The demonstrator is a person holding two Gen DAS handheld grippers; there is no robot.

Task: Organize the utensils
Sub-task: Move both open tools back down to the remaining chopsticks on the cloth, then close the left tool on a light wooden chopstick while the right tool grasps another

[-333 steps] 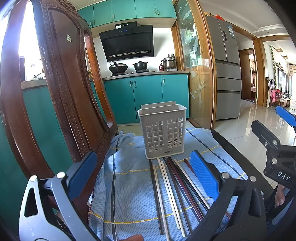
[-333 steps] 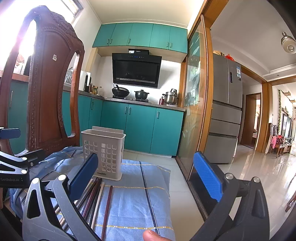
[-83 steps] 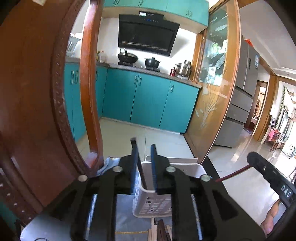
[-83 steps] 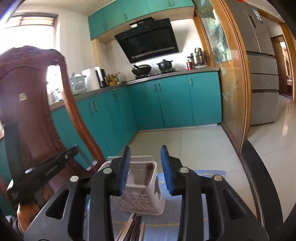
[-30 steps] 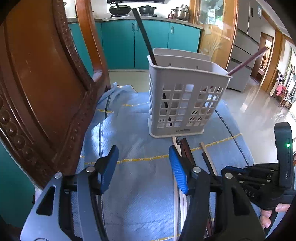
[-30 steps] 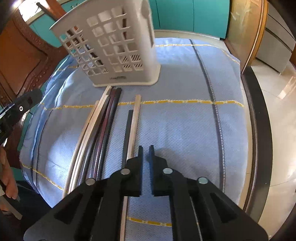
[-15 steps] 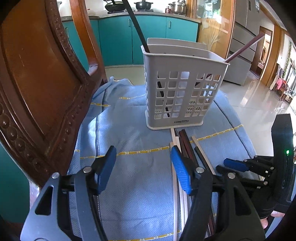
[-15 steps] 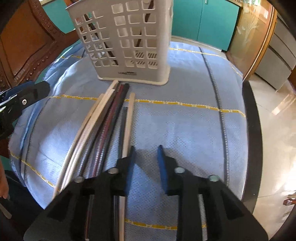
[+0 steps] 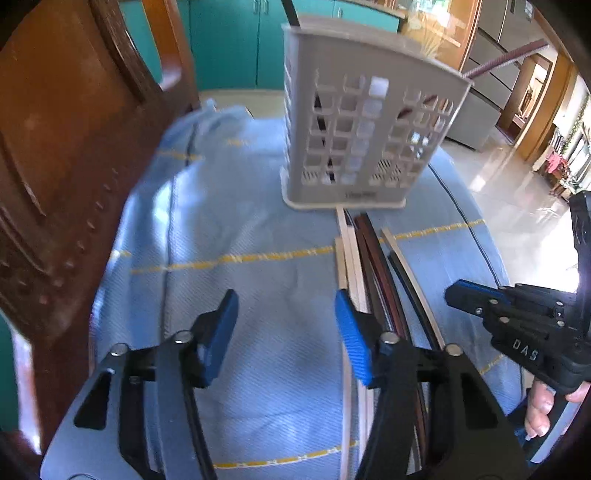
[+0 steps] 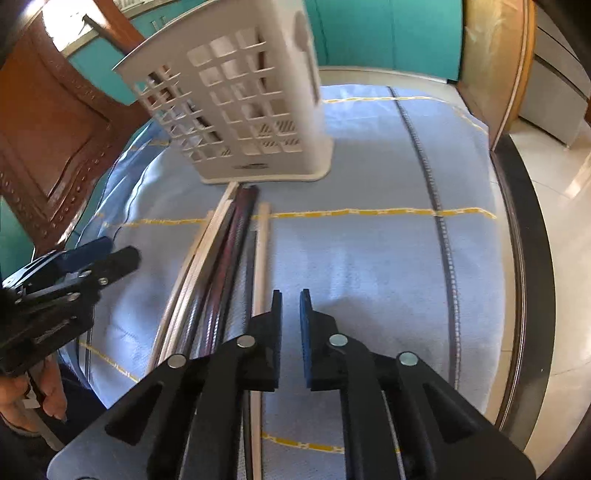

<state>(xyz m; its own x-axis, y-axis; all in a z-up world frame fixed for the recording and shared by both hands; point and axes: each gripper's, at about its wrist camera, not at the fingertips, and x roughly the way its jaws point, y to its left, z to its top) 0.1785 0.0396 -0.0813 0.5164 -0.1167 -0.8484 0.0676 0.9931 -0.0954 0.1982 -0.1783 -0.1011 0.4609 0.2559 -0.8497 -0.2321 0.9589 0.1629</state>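
A white slotted basket (image 9: pixel 369 140) (image 10: pixel 240 110) stands on the blue cloth (image 9: pixel 258 229), with a black chopstick (image 9: pixel 286 7) and a maroon chopstick (image 9: pixel 509 59) leaning out of it. Several loose chopsticks lie in front of it: pale ones (image 9: pixel 349 254) (image 10: pixel 195 269), dark ones (image 9: pixel 373 258) (image 10: pixel 236 236) and one pale stick apart (image 9: pixel 406 258) (image 10: pixel 263 251). My left gripper (image 9: pixel 286 332) (image 10: pixel 110 254) hovers low over the cloth, its jaws closing with only cloth between them; its right finger is above the pale sticks. My right gripper (image 10: pixel 290 314) (image 9: pixel 458 291) is nearly shut on nothing, just right of the single pale stick.
A carved wooden chair back (image 9: pixel 55 166) (image 10: pixel 55 129) rises close on the left. The table's dark rim (image 10: pixel 517 258) runs along the right, with tiled floor (image 9: pixel 517 184) beyond. Teal cabinets (image 10: pixel 388 33) stand behind the basket. A person's hand (image 9: pixel 543 406) holds the right gripper.
My left gripper has sunk toward the cloth and tipped downward, its jaws a little narrower. The right gripper's jaws have drawn closer together than half a second ago.
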